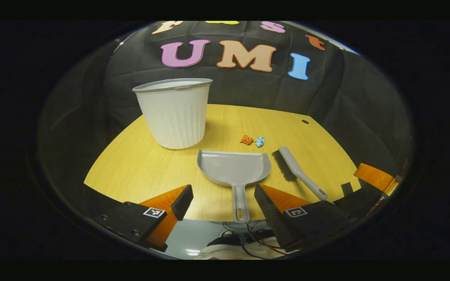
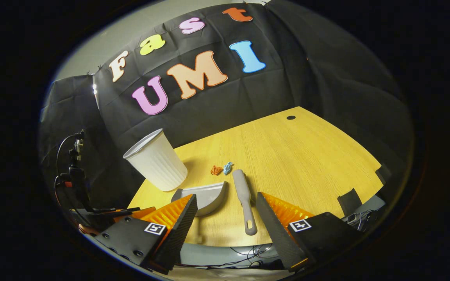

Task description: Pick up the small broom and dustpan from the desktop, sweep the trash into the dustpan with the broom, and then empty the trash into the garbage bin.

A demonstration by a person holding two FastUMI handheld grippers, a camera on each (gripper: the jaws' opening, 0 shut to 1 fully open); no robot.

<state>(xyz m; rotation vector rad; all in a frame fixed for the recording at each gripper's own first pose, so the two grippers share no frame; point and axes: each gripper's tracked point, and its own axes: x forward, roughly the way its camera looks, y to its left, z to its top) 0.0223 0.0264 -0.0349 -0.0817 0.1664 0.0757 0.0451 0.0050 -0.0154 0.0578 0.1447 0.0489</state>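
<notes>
Both grippers (image 1: 223,203) (image 2: 227,212) agape — dustpan (image 1: 234,168) handle overhangs desk (image 1: 139,168) edge, broom (image 1: 297,171) beside.

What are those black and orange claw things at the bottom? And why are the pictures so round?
Those claws are two grabber tools a person holds, each carrying a wide, bulgy-lens camera. The left gripper looks from the left gripper view, the right gripper from the right gripper view. Both are open, holding nothing. On the yellow wooden desk lie a grey plastic dustpan, a small grey broom, a crumpled orange paper scrap, a blue one, and a white ribbed garbage bin.
</notes>
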